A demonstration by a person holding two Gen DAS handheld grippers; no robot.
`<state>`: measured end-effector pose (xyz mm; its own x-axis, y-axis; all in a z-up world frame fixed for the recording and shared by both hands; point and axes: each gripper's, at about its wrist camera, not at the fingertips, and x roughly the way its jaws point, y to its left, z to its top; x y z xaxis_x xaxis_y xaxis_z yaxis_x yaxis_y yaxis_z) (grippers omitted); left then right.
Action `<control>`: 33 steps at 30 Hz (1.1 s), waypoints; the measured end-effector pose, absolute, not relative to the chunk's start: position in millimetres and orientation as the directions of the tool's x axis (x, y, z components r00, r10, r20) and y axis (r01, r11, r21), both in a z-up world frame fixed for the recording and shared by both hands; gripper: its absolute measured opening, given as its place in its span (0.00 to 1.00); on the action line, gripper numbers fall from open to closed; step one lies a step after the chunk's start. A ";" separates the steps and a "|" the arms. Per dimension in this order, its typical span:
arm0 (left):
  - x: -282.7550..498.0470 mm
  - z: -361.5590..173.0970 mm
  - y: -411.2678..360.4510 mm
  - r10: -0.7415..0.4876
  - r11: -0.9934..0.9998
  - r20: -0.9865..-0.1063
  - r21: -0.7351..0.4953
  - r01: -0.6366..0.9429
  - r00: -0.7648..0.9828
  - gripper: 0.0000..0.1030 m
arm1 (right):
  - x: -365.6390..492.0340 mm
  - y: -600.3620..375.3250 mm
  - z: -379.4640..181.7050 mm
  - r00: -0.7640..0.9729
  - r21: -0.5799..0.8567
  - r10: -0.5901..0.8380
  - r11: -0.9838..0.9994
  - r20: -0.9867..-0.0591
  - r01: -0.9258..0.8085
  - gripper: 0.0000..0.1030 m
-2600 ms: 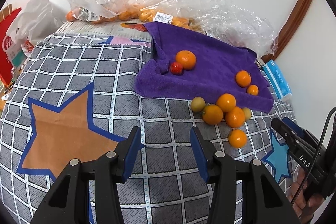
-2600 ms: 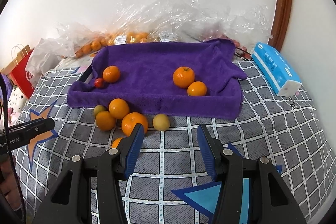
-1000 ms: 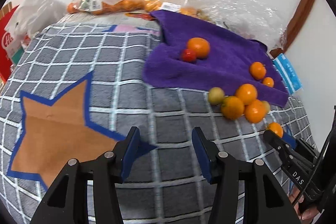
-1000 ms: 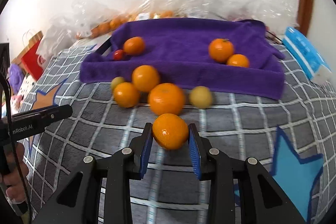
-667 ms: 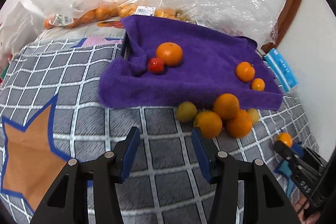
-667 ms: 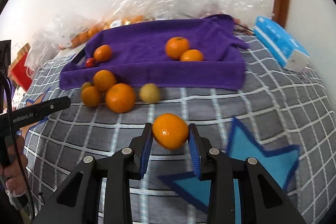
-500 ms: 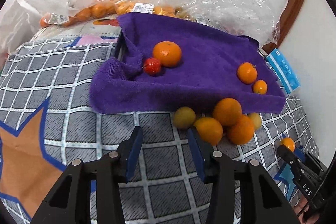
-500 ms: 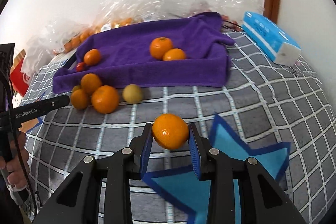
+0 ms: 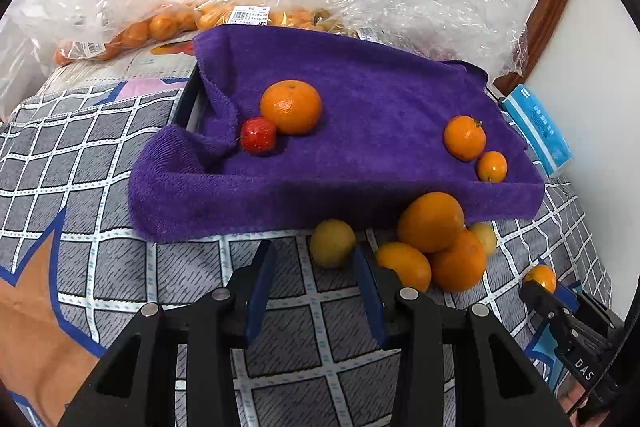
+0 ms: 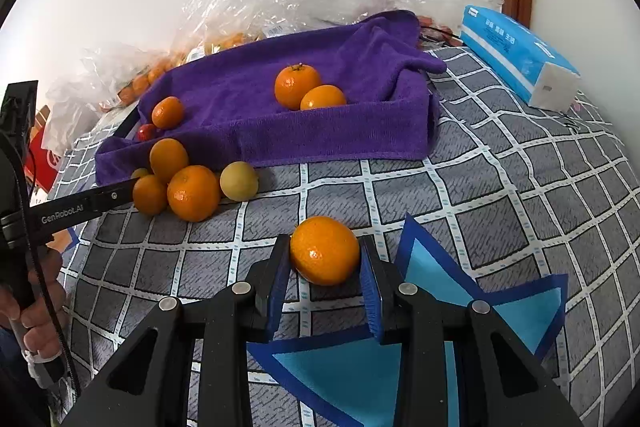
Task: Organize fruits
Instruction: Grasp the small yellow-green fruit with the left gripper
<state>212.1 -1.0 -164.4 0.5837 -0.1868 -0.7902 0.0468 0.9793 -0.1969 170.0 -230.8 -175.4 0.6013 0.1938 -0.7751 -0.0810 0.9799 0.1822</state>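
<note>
Transfer step in hand: right gripper [image 10: 323, 269] clamps an orange [image 10: 324, 250] above the checked cloth [image 10: 520, 187]; next it needs carrying over the towel-lined tray [image 10: 320, 143] rim. Left gripper [image 9: 314, 291], jaws closing on nothing, nears the yellow fruit [image 9: 332, 243]. Tray holds four oranges and one red fruit [image 9: 258, 141].

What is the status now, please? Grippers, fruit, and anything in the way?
Right gripper shut on orange. Left gripper closing, empty, near yellow fruit. Four fruits on purple towel. Path clear.
</note>
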 end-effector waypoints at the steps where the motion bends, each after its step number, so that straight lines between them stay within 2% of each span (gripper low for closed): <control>1: 212.9 -164.6 -3.5 -0.190 0.979 -0.789 -0.196 0.054 0.584 0.36 | 170.1 -231.0 -175.6 0.600 0.185 0.196 0.979 -0.775 -0.081 0.33; 4: 213.9 -164.6 -9.5 -0.200 0.978 -0.784 -0.197 0.069 0.588 0.34 | 169.9 -231.1 -175.6 0.600 0.185 0.196 0.979 -0.776 -0.081 0.32; 6: 215.2 -164.5 -9.9 -0.214 0.975 -0.784 -0.213 0.071 0.583 0.22 | 169.3 -231.1 -175.1 0.600 0.181 0.193 0.980 -0.776 -0.081 0.32; 7: 215.9 -164.7 -10.1 -0.217 0.974 -0.786 -0.218 0.070 0.579 0.22 | 168.8 -231.2 -174.6 0.601 0.177 0.189 0.981 -0.777 -0.080 0.32; 23: 177.4 -150.0 7.5 -0.193 0.978 -0.804 -0.204 0.044 0.563 0.22 | 150.8 -220.8 -139.2 0.644 0.127 0.145 0.989 -0.751 -0.074 0.32; 33: 155.9 -129.3 33.4 -0.171 0.980 -0.785 -0.198 0.020 0.595 0.22 | 147.1 -203.9 -108.3 0.669 0.127 0.127 0.991 -0.733 -0.050 0.32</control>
<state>155.9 33.4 -129.3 0.5954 -0.1708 -0.7850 0.0204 0.9800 -0.1978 147.1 -203.9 -108.3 0.6687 0.1275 -0.7325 -0.0499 0.9907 0.1269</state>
